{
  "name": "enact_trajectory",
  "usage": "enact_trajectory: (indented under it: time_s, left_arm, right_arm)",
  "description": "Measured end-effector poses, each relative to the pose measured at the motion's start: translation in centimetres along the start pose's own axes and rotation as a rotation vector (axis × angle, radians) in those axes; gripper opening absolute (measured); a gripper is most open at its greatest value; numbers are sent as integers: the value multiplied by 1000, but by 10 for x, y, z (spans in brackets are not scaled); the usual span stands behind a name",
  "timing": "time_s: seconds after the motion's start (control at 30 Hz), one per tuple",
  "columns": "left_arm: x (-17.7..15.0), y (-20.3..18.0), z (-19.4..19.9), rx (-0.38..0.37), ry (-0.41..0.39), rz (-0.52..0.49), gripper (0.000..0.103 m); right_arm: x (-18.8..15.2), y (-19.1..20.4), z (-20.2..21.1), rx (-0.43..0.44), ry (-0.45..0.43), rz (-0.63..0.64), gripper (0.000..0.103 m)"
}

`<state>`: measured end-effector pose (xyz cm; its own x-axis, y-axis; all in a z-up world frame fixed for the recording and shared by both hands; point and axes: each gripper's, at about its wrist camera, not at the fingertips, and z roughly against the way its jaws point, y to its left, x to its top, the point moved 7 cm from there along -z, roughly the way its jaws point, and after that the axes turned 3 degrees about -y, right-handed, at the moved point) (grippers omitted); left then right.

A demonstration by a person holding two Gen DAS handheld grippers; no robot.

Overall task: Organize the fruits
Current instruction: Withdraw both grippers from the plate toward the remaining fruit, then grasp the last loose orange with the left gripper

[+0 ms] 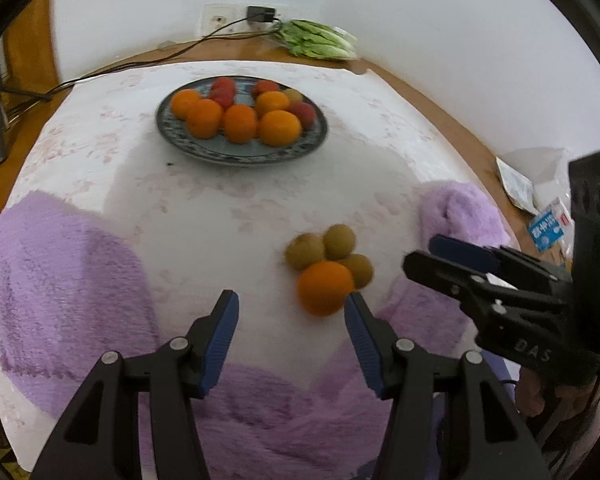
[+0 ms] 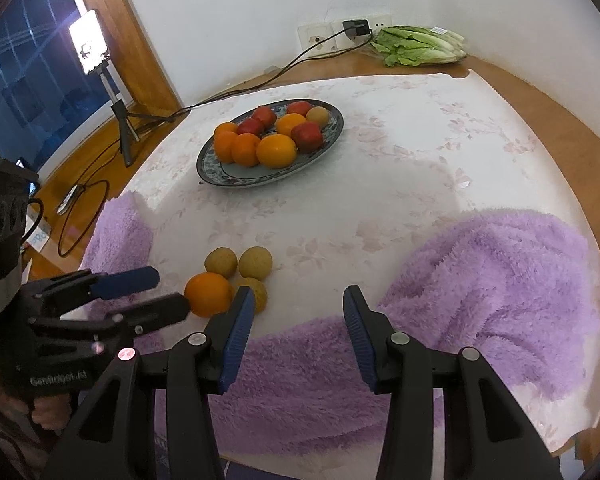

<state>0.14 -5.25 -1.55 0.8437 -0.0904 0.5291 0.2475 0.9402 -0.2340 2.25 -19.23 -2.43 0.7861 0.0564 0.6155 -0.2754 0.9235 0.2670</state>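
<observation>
White walls close off the corner behind the wooden tabletop (image 2: 556, 128), most of which lies under a pale flowered cloth (image 2: 400, 152). Against the wall rest a head of lettuce (image 2: 418, 46) and a charger plugged into the socket (image 2: 356, 28), its cable trailing off toward a lit phone on a small tripod (image 2: 90, 42) by the dark window.

Toward the far side of the cloth sits a patterned plate (image 1: 204, 148) loaded with oranges (image 1: 280, 128), red fruits (image 1: 222, 90) and one brownish fruit at the back. Well apart from it, near the front, a lone orange (image 1: 325, 288) lies touching a cluster of three brown-green fruits (image 1: 340, 241) just behind it. Fluffy purple towels (image 2: 500, 280) are spread on both sides of this group and across the front edge.

Both claws hang tilted down over the cloth with nothing between their blue pads. The left claw (image 1: 291, 308) stands partly open, its right pad just beside the lone orange, the fruit outside the gap. The right claw (image 2: 299, 304) is also partly open over bare cloth; its left pad sits in front of one brown-green fruit, and whether it touches I cannot tell. A hand grips each handle.
</observation>
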Motion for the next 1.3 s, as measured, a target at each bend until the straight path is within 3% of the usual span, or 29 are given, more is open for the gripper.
enact_trajectory:
  time_s: [0.2,0.4,0.67,1.0,1.3]
  left_arm:
    - [1,-12,-9,-16,6,-36,56]
    - [1,-16,-21,-47,34,-34,36]
    - [2,-9,-14,-56,18,-30,35]
    - [12,30,0,9,-29,56,35]
    - [12,39,3,23,-35,82,35]
  right_arm:
    - [-1,-3,1,17,4,-7,47]
    - [-1,-3,1,30,8,-6,47]
    - [-2,2,-4,55,25,-1,47]
    - [-9,22,-12,94,50,45,47]
    - [-16,34,-24,94,75,70,47]
